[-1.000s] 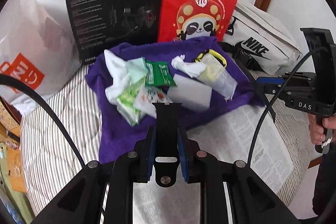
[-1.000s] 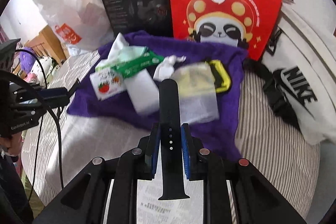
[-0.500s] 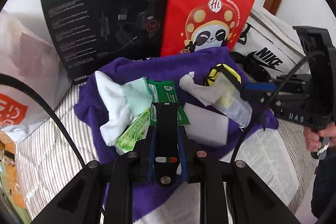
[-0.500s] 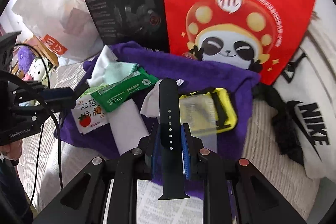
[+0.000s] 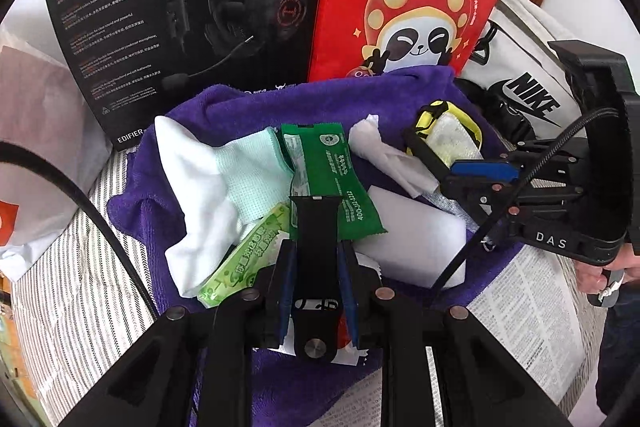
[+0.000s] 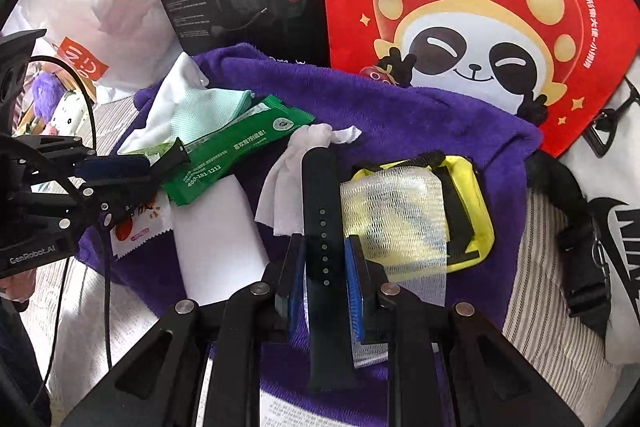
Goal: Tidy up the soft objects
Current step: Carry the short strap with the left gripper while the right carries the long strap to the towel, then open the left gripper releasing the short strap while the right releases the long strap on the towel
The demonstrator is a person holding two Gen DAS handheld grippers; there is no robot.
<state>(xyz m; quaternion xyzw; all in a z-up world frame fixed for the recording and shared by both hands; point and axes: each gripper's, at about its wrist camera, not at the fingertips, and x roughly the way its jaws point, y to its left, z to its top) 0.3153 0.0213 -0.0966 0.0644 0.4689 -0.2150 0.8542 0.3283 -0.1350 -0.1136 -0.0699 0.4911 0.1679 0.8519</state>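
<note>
Left wrist view: a black strap half with a metal stud (image 5: 316, 267) is clamped between the blue pads of the left gripper (image 5: 316, 255), jaws nearly closed on it; its long axis runs straight away from the camera, the far end lying over a green wipes packet (image 5: 332, 179). Right wrist view: a black strap half with punched holes (image 6: 323, 227) is pinched the same way by the right gripper (image 6: 325, 259), pointing away, its near end hanging below the jaws.

Both are held above a purple towel (image 6: 420, 115) spread on a striped bed cover (image 5: 76, 287), with newspaper (image 5: 528, 303) at the near edge. On the towel, from the left, are seen a white and mint sock (image 5: 208, 183), the packet, a crumpled tissue (image 6: 292, 171), a white block (image 5: 416, 239) and a yellow pouch (image 6: 472, 199) under gauze.

Behind are propped a white plastic bag (image 6: 96, 11), a black headset box (image 5: 180, 7) marked "EDIFIER", a red panda bag (image 6: 480, 7) with "Hi", and a white bag (image 5: 524, 79) printed "NIKE". "DAS" and "GenRobot.AI" are read on the grippers.
</note>
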